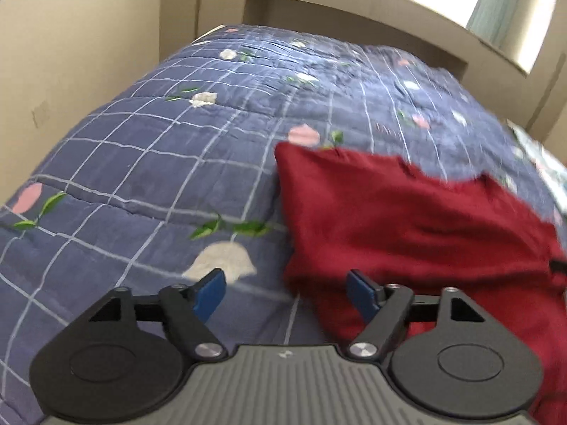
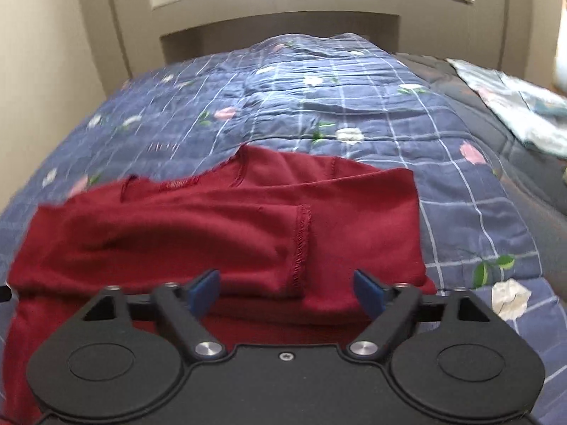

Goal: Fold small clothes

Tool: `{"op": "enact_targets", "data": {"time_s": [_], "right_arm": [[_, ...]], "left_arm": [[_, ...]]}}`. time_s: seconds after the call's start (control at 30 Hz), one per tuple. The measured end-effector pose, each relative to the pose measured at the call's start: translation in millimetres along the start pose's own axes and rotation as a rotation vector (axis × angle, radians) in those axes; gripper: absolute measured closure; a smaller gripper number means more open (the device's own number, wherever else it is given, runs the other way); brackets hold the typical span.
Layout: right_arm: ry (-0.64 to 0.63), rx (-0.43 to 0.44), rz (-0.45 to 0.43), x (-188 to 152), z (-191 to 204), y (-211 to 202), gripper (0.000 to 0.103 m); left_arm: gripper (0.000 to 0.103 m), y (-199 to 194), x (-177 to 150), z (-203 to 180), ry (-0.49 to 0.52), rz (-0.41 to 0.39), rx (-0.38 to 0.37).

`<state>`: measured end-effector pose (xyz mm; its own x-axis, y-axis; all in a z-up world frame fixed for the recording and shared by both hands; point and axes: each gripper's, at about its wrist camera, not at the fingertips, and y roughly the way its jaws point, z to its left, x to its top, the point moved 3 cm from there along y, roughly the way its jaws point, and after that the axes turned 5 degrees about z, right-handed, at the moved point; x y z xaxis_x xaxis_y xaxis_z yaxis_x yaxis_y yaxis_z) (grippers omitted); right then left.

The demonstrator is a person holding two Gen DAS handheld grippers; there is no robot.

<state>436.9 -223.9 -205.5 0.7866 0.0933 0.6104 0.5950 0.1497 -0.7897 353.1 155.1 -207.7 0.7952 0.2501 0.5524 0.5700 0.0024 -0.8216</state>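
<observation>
A dark red garment (image 2: pixel 219 219) lies on the blue checked floral quilt (image 2: pixel 319 106), with a stitched sleeve folded across its body. It also shows in the left wrist view (image 1: pixel 407 219) at the right. My left gripper (image 1: pixel 288 290) is open and empty, just above the garment's near left edge, one finger over the quilt (image 1: pixel 141 148). My right gripper (image 2: pixel 287 292) is open and empty, above the garment's near right part.
A pale patterned cloth (image 2: pixel 517 106) lies at the bed's far right edge. A beige headboard (image 2: pixel 280 24) and walls stand beyond the bed. A wall (image 1: pixel 71 53) runs along the bed's left side.
</observation>
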Motion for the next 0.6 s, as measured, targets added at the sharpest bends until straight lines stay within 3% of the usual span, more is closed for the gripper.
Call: {"op": "enact_targets", "data": {"time_s": [0.13, 0.3, 0.47, 0.6], "right_arm": [[-0.062, -0.005, 0.01, -1.6, 9.6, 11.6, 0.012], [-0.062, -0.014, 0.016, -1.8, 11.4, 20.2, 0.009], [-0.058, -0.036, 0.02, -4.9, 3.2, 23.6, 0.007], [-0.053, -0.065, 0.03, -8.6, -8.2, 27.2, 0.007]], "left_arm": [[0.021, 9.8, -13.6, -18.3, 0.1, 0.003, 0.061], [0.023, 19.0, -6.8, -25.9, -0.033, -0.06, 0.126], [0.045, 22.1, -0.1, -26.3, -0.078, -0.095, 0.2], [0.048, 16.0, -6.3, -20.8, -0.085, -0.116, 0.284]]}}
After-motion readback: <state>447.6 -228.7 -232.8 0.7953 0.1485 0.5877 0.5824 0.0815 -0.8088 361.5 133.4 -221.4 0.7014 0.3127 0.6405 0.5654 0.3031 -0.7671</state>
